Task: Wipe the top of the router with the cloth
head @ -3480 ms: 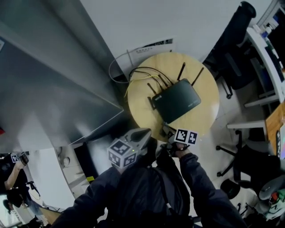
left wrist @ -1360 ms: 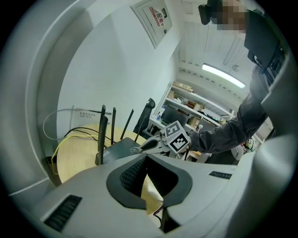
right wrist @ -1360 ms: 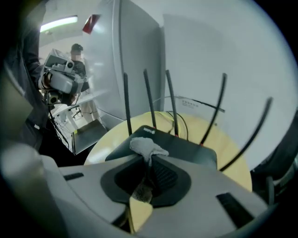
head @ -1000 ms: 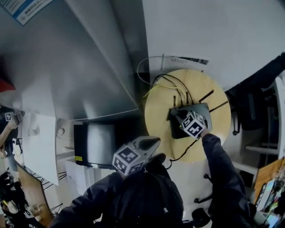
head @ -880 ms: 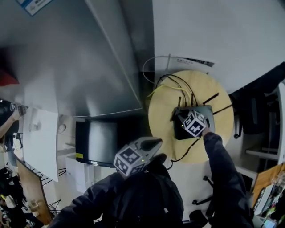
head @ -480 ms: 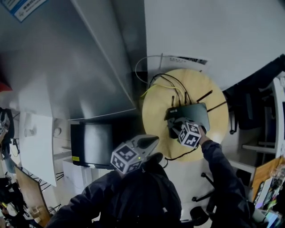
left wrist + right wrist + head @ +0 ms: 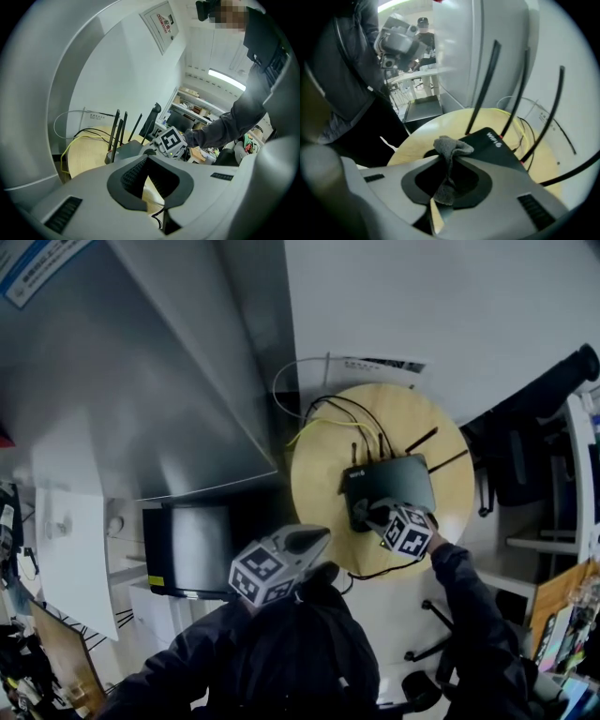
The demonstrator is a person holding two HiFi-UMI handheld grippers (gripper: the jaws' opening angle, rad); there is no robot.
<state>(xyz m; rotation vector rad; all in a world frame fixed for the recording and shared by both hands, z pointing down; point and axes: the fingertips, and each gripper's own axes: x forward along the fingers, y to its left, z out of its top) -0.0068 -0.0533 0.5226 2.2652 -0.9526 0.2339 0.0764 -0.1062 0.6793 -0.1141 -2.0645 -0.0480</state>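
Observation:
A black router [image 7: 394,482] with several upright antennas [image 7: 484,85] lies on a small round wooden table [image 7: 323,486]. My right gripper [image 7: 370,513] is shut on a grey cloth [image 7: 451,145], which bunches out past the jaw tips and rests on the router's near left corner [image 7: 493,146]. The right gripper [image 7: 449,157] points down at the router top. My left gripper [image 7: 313,538] is held back near my body, off the table's edge, shut with nothing in it [image 7: 146,162]. From there the router [image 7: 127,149] shows beyond its jaws.
Yellow and black cables [image 7: 330,416] loop over the table's far left side, and a black lead [image 7: 375,571] hangs off the near edge. A grey curved partition [image 7: 169,409] and a dark screen [image 7: 192,545] stand left of the table. An office chair [image 7: 525,423] is at the right.
The right gripper, off the router at the table's near edge 3.5 s ago, has in the last second dragged the cloth from the router's middle back toward its near edge. The left gripper stays put.

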